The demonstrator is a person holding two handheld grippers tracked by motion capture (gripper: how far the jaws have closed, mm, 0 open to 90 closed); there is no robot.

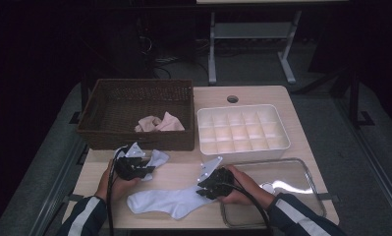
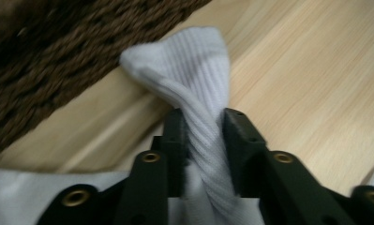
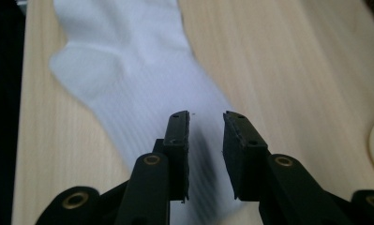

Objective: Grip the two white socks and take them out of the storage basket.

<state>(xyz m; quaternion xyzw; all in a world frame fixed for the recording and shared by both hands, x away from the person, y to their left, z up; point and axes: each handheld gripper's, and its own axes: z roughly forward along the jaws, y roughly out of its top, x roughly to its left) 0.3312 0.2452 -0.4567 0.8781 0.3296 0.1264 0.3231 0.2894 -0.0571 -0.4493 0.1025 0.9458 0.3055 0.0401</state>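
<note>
Two white socks are on the wooden table [image 1: 181, 172]. My left gripper [image 1: 147, 169] [image 2: 204, 122] is shut on one ribbed white sock [image 1: 158, 157] [image 2: 184, 61], whose fabric is bunched between the pads right in front of the wicker basket [image 1: 134, 135] [image 2: 44, 61]. The other white sock [image 1: 164, 202] [image 3: 128, 79] lies flat near the table's front edge. My right gripper [image 1: 202, 189] [image 3: 205, 124] hovers low over its cuff end. Its jaws stand a little apart with no fabric pinched between them.
The brown basket holds pale pink socks [image 1: 159, 123]. A white divided organiser tray [image 1: 242, 150] stands to its right. A clear plastic lid [image 1: 301, 182] lies at the front right under my right forearm. A cable hole [image 1: 232, 99] sits near the table's far edge.
</note>
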